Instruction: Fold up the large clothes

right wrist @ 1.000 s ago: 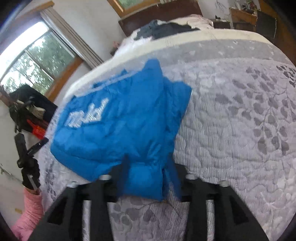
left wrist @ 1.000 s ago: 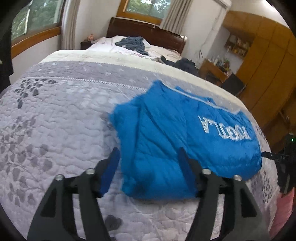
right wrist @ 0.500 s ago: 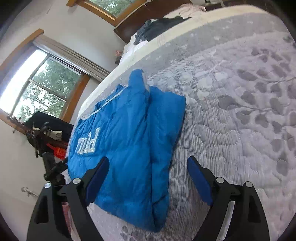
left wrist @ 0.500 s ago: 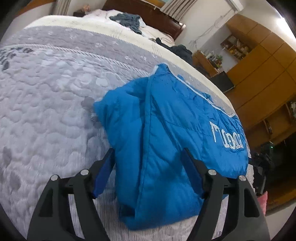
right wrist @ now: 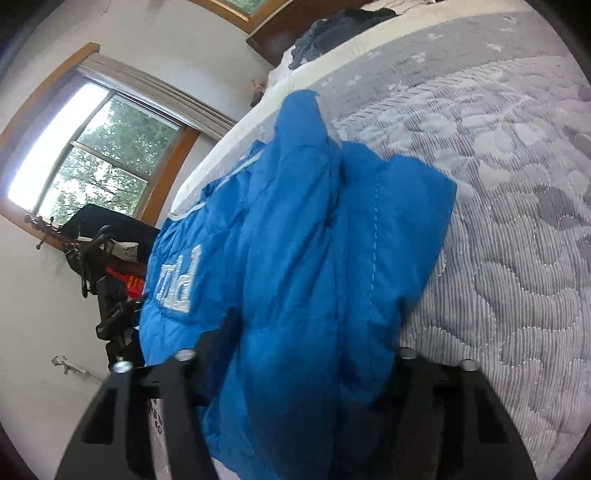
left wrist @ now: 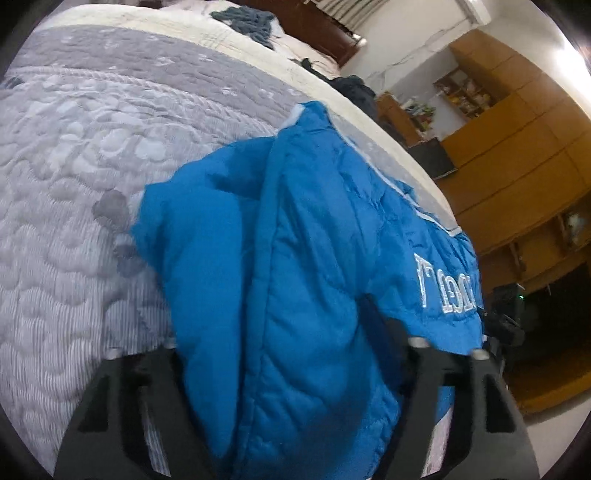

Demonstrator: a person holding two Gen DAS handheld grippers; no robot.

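A blue padded jacket (left wrist: 295,221) with white lettering lies folded lengthwise on the grey quilted bed (left wrist: 74,166). In the left wrist view my left gripper (left wrist: 269,325) is pushed into its near end, jaws wide apart and open. The fabric bulges up between the fingers and hides the tips. From the other side, the right wrist view shows the same jacket (right wrist: 295,221) heaped between the fingers of my right gripper (right wrist: 314,328), which also stands open. One dark finger (right wrist: 229,325) presses against the fabric; the other is covered.
The jacket lies along the bed's edge, with the floor beyond. Grey quilt (right wrist: 517,221) stretches away beside it. Dark clothes (left wrist: 247,18) are piled near the headboard. A wooden wardrobe (left wrist: 517,129) stands off the bed, and black stands with gear (right wrist: 110,295) stand below a window (right wrist: 99,158).
Both grippers have pushed forward into the jacket's near end, so the fabric now covers their fingertips. The right gripper let go a second ago, opened wide, and its fingers have since narrowed somewhat.
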